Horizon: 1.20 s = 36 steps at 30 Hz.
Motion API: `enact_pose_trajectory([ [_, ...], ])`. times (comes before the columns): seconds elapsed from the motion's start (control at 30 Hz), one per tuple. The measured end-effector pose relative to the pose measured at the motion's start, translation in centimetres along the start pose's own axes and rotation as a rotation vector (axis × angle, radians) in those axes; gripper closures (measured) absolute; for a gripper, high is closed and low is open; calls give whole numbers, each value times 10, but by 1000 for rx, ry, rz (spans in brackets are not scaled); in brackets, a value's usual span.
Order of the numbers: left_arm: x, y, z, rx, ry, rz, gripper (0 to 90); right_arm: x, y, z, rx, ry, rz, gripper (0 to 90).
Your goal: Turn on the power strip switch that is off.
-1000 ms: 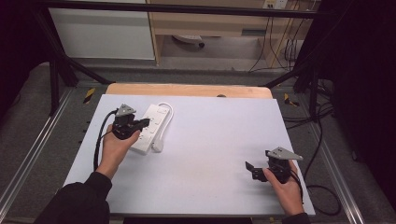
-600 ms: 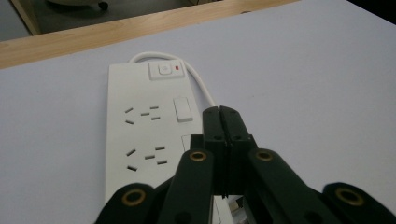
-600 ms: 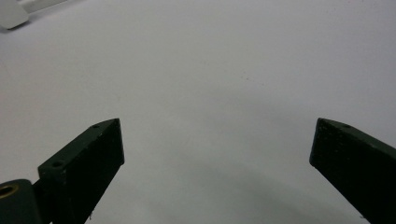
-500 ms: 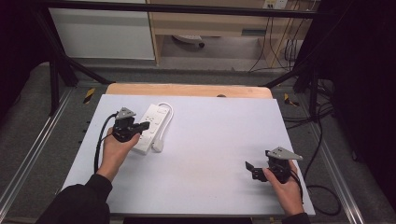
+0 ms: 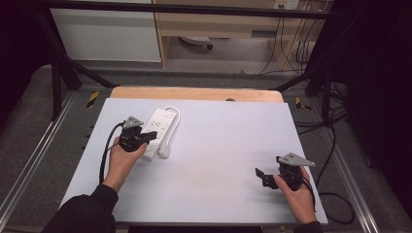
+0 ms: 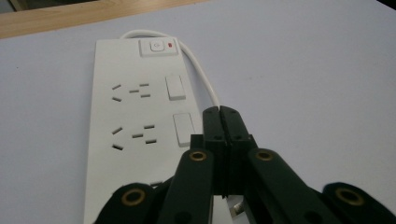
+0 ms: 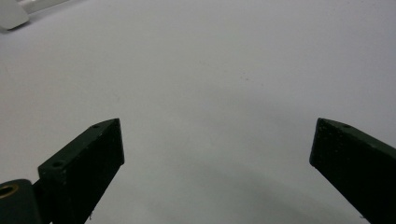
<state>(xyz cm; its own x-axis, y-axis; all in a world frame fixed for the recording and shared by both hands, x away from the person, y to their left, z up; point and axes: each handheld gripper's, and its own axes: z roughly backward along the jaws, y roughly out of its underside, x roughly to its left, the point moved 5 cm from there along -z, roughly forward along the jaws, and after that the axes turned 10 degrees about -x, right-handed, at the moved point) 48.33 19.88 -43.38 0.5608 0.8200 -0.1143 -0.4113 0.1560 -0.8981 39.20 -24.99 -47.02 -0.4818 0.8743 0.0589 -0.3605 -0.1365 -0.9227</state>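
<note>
From my seat, the power strip [image 5: 157,130] lies on the table [image 5: 223,145] toward its far left, its plug [image 5: 164,152] just beside its near end. My left gripper [image 5: 148,137] sits over it; my right gripper [image 5: 259,175] is well apart at the near right.

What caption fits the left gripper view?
The shut left gripper hovers beside the rocker switches of a white power strip on a pale table.
</note>
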Motion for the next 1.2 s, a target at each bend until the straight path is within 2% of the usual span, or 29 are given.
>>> enact_pose_trajectory([
  [0.67,-1,10,-6,27,-4,-2,899,0,0,0,-2,0,2,34],
  [0.93,3,16,-11,53,-25,-13,899,0,0,0,-2,-1,5,34],
  [1.2,5,18,-13,56,-42,-15,900,0,0,0,-1,-2,6,34],
])
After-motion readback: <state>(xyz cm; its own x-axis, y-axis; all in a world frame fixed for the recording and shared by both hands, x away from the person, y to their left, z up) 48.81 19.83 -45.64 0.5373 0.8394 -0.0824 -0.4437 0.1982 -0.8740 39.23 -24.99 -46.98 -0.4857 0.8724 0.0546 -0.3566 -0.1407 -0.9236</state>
